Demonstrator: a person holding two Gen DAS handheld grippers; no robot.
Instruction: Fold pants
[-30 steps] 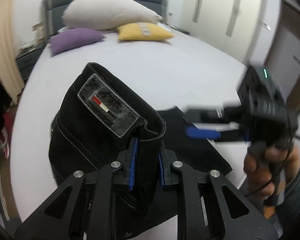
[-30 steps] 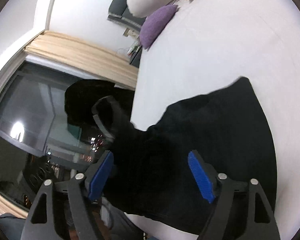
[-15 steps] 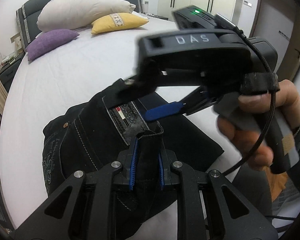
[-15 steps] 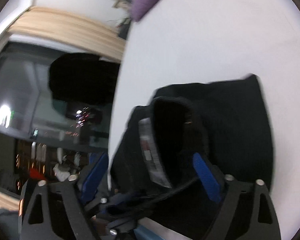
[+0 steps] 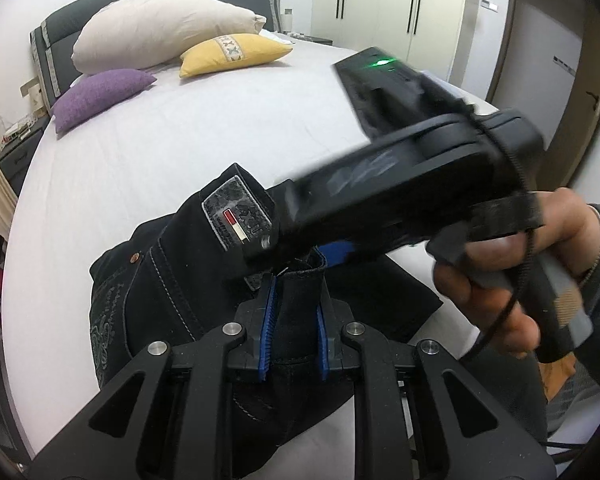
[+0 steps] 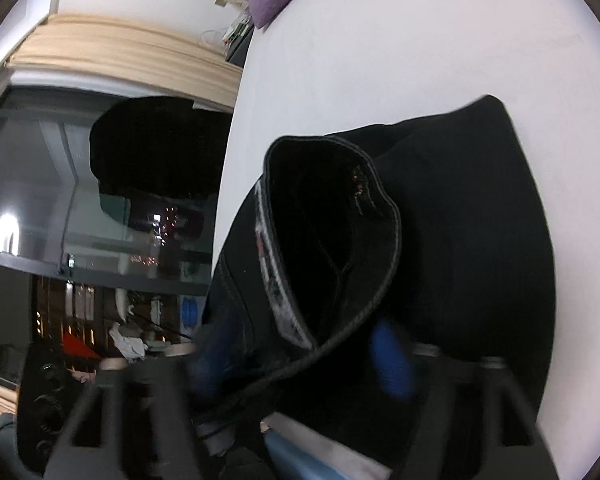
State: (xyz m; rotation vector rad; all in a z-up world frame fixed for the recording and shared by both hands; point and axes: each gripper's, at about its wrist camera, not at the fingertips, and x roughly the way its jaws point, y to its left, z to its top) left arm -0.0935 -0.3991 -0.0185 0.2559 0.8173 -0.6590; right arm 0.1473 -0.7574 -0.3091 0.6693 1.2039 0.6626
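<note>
Black pants (image 5: 172, 280) with a grey waistband label lie at the near edge of a white bed (image 5: 172, 152). My left gripper (image 5: 294, 320) is shut on a bunched part of the waistband and holds it lifted. My right gripper (image 5: 300, 256) reaches in from the right, just above the left one, its blue pads on either side of the waistband. In the right wrist view the open waistband (image 6: 332, 240) fills the space between the blurred, spread fingers (image 6: 392, 360) of the right gripper (image 6: 300, 352).
A cream pillow (image 5: 160, 32), a yellow cushion (image 5: 232, 52) and a purple cushion (image 5: 100, 96) lie at the dark headboard. White wardrobe doors (image 5: 400, 0) stand behind the bed. A window with a beige curtain (image 6: 112, 52) is on the bed's left side.
My right gripper has swung in from the right and come down over the waistband by my left gripper. The left gripper has kept its hold and lowered the pants slightly.
</note>
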